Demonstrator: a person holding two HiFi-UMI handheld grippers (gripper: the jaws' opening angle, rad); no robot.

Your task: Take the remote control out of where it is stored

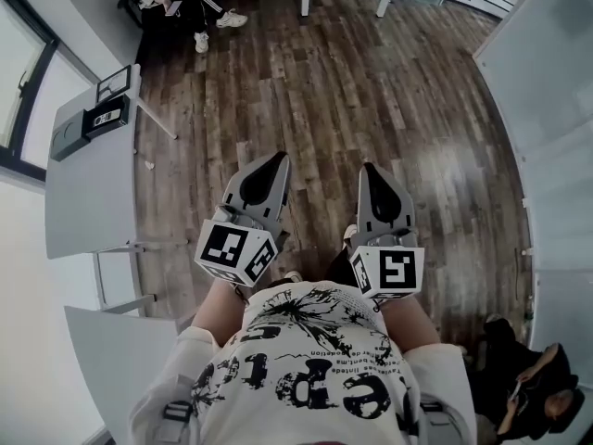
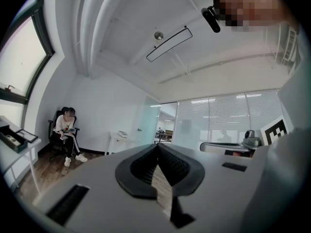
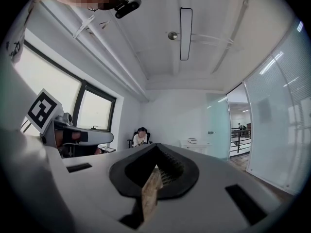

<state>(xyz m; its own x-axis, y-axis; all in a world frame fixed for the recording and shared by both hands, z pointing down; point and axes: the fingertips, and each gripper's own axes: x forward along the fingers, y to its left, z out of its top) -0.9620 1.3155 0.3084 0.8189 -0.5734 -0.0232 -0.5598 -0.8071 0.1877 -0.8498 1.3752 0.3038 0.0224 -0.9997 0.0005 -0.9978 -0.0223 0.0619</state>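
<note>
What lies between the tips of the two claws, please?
Only bare wooden floor lies between the left claw and the right claw, as the head view shows.

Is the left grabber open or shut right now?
Shut. The fingers of the left gripper meet at their tips in its own view, with nothing held between them.

We see a dark wood-plank floor [image 1: 371, 82] with a soft sheen, matt grey plastic on the left tool [image 1: 275, 162] and right tool [image 1: 372, 171], and a smooth matt table [image 1: 88, 184] at the left.
</note>
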